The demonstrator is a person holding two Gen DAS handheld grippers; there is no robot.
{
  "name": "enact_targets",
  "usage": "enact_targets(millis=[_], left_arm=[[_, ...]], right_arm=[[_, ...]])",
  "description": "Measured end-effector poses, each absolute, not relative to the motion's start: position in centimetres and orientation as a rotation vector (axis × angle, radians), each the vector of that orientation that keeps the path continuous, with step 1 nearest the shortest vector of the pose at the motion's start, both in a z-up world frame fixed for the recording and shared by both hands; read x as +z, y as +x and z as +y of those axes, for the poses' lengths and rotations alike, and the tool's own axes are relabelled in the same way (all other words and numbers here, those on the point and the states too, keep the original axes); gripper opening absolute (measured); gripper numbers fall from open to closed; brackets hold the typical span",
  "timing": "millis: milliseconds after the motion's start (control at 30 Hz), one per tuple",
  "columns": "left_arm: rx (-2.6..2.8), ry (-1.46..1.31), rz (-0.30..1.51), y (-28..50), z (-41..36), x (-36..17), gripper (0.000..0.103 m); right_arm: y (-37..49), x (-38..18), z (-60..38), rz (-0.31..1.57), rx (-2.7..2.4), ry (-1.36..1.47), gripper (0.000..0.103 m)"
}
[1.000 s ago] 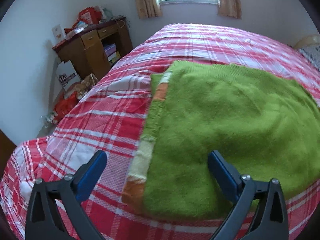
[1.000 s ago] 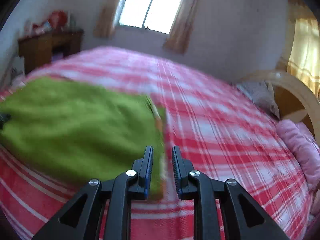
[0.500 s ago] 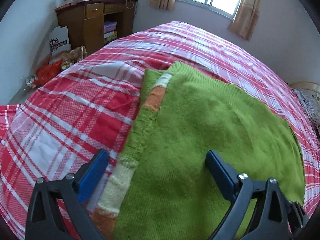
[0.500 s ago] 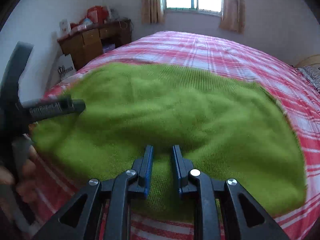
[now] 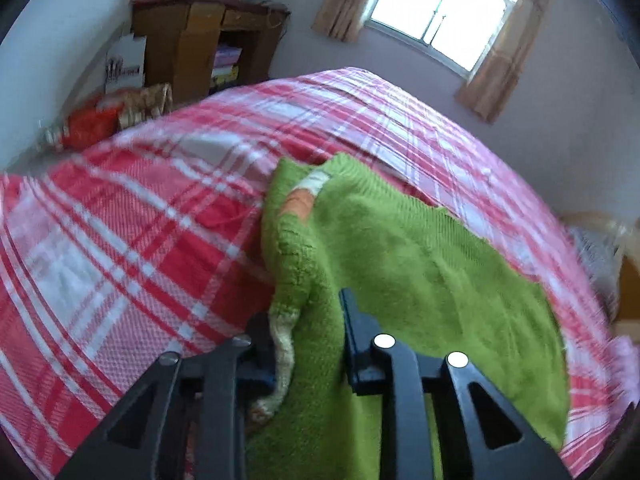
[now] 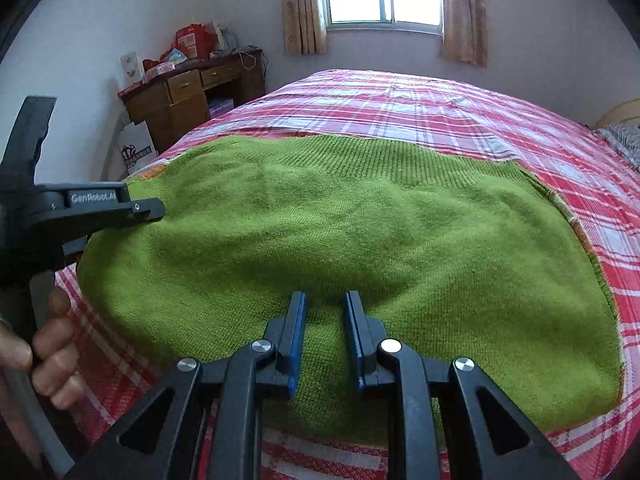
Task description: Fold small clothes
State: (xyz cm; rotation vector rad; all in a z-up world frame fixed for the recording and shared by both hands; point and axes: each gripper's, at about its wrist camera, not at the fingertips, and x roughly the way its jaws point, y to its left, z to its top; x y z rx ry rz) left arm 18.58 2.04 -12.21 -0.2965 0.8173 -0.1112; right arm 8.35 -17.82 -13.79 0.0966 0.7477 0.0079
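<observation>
Green knit sweater (image 6: 360, 232) lies flat across the red plaid bedspread (image 6: 460, 108). The left gripper (image 5: 308, 320) has just been clamping in, and its 2 fingers now pinch the sweater's striped left edge between them. The right gripper (image 6: 325, 304) sits nearly closed at the near hem, knit bunched in the narrow gap. Lettering on the left tool reads "GenRobot.AI".

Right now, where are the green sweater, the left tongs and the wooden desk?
green sweater (image 6: 360, 216), right wrist view, middle of its knit.
left tongs (image 5: 308, 320), left wrist view, between the tips.
wooden desk (image 6: 188, 84), right wrist view, drawer front.
</observation>
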Motion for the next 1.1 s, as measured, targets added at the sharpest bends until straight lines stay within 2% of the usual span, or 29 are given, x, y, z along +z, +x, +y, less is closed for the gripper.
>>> enact_targets(millis=[533,900,1100], left_arm=[[-0.166,0.028,0.691,16.1,-6.2,-8.7,0.022],[-0.277,0.208,0.718,15.6,-11.3,-12.8,0.022],[-0.32,0.125,0.719,15.7,-10.5,-12.5,0.022]], right_arm=[[7.8,-14.1,-20.5,0.706,0.06,0.286,0.02],[5.8,-14.7,-25.2,0.621,-0.023,0.556,0.02],[7.3,-14.2,-26.3,0.666,0.061,0.587,0.021]])
